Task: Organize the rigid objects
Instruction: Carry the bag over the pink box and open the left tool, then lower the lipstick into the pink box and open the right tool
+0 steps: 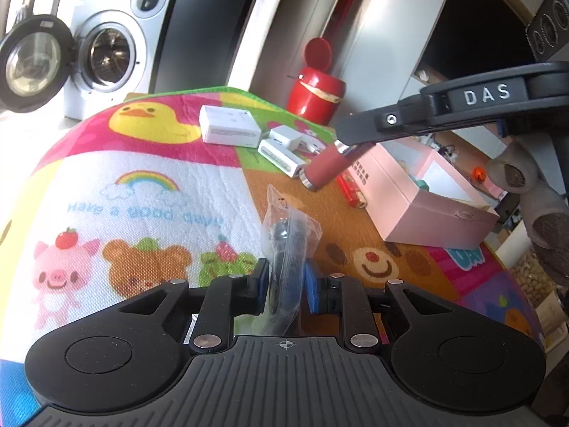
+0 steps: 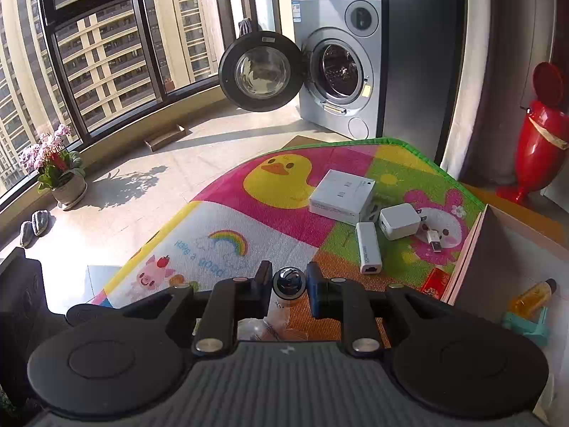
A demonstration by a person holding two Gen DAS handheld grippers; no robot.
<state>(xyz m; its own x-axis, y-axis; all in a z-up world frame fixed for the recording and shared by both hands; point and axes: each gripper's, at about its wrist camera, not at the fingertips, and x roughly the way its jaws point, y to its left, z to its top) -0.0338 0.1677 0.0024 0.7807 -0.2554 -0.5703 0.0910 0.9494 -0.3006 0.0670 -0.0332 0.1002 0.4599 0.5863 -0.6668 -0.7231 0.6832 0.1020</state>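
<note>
Above play mat (image 1: 149, 178), right gripper (image 2: 288, 281) clamping red tube (image 1: 325, 170)

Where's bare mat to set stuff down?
Free: the white rainbow panel and yellow duck, left of the white box. Crowded: white box, charger, white adapter and pink box to the right.

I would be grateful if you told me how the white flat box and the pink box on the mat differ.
The white flat box is closed; the pink box stands open, with small items inside. The white flat box is low and lies near the duck picture; the pink box is taller, longer and sits by the mat's other edge. Both are rectangular and rest on the mat, held by neither hand-held gripper.
</note>
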